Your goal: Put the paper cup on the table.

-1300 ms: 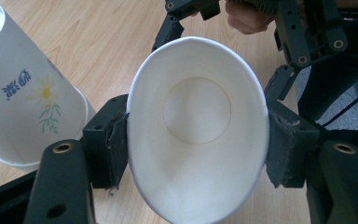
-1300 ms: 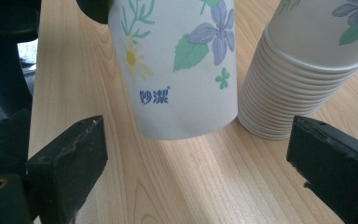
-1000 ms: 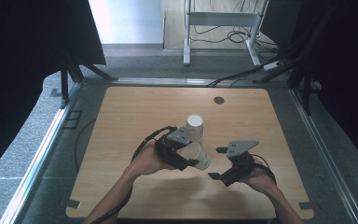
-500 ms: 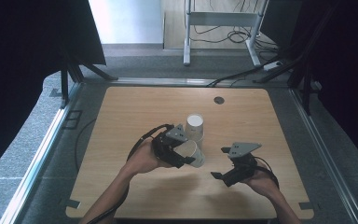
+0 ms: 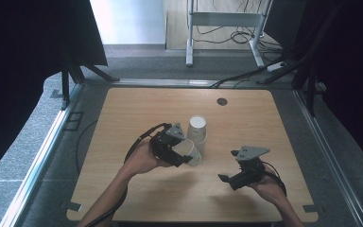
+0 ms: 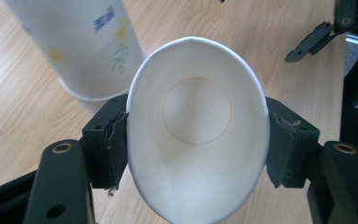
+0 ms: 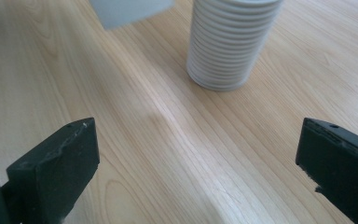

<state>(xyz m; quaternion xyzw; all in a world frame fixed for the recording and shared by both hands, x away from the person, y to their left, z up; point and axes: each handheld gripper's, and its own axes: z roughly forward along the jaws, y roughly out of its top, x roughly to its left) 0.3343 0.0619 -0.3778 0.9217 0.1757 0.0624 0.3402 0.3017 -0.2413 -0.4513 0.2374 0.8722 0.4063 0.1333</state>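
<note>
Left claw now tips its squeezed paper cup sideways, clear of the cup stack; right claw waits wide open.

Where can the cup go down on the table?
Lots of bare wood: the far half of the table beyond the stack, up to the small dark disc; the left side; and the near strip between the two forearms. It is crowded in the middle, where the left gripper holds the cup right beside the stack. The right gripper is open.
</note>
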